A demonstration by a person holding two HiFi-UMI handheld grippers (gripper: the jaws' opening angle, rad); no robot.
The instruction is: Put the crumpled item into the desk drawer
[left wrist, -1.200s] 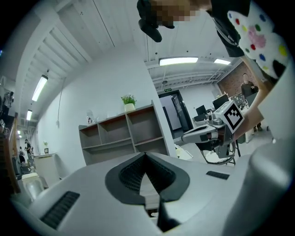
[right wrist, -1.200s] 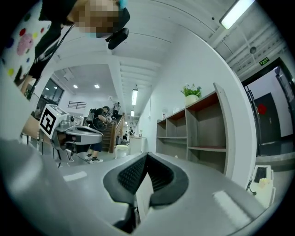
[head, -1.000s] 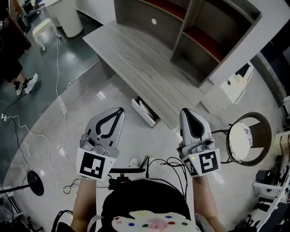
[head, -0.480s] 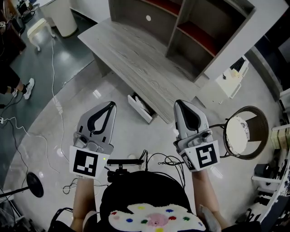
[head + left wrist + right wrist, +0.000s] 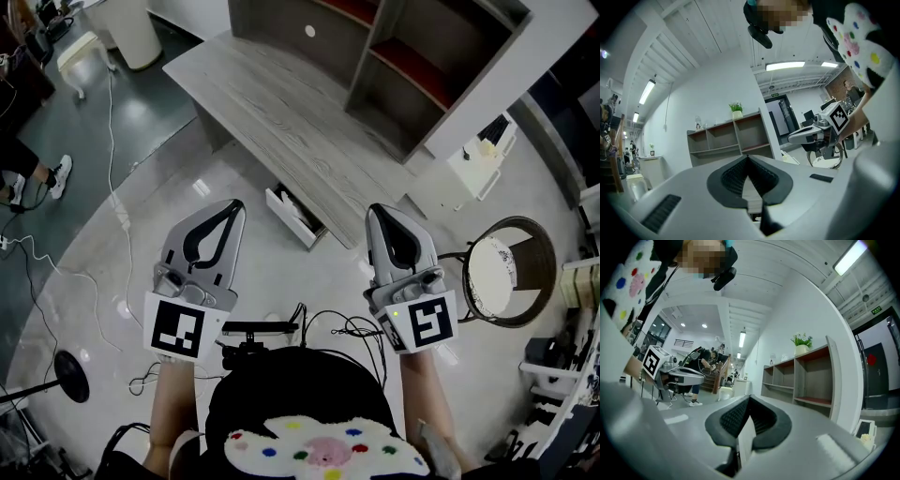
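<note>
grey wood desk [image 5: 281, 103] stands with its drawer [image 5: 286, 221] pulled open, a pale thing [image 5: 302, 214] inside, probably the crumpled item but too small to be sure. it looks light and soft, best pinched by a raised fold. the left gripper [image 5: 232, 206] and right gripper [image 5: 381, 212] are both clenched on nothing.

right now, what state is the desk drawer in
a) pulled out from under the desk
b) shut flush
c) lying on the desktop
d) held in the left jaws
a: in the head view the drawer juts out past the desk front edge, its open top showing.
</note>
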